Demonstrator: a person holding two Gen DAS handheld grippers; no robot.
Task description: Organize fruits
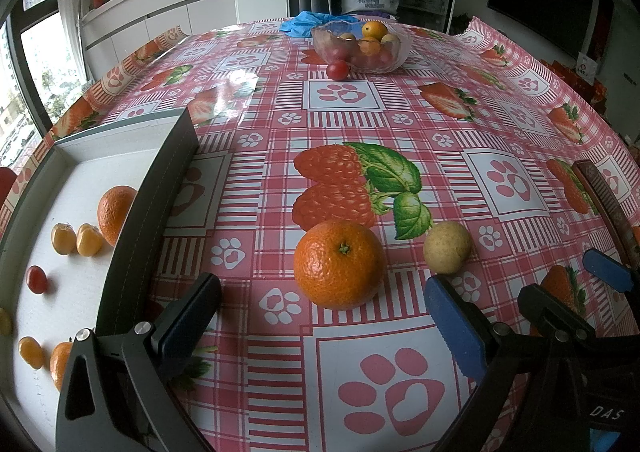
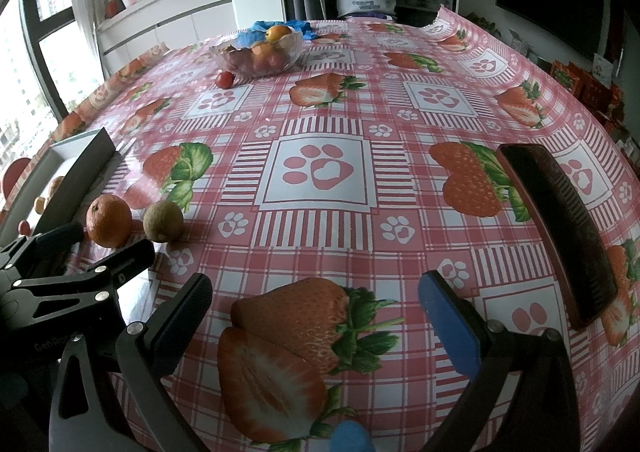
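A large orange (image 1: 339,264) lies on the tablecloth just ahead of my left gripper (image 1: 320,316), partly between its open fingers, which stand apart from it. A tan round fruit (image 1: 447,248) rests to the orange's right. At the left, a white tray (image 1: 132,147) holds oranges, small yellow fruits and a cherry tomato (image 1: 37,279). My right gripper (image 2: 318,312) hangs open over bare cloth, with nothing between its fingers. From the right wrist view, the orange (image 2: 109,220) and tan fruit (image 2: 163,221) sit at the left by the left gripper (image 2: 112,242).
A glass bowl (image 1: 394,55) of mixed fruit stands at the far end, with a loose cherry tomato (image 1: 338,69) in front and a blue cloth (image 1: 308,21) behind. A dark tray (image 2: 560,228) lies at the right. The right gripper (image 1: 572,284) shows at that view's right edge.
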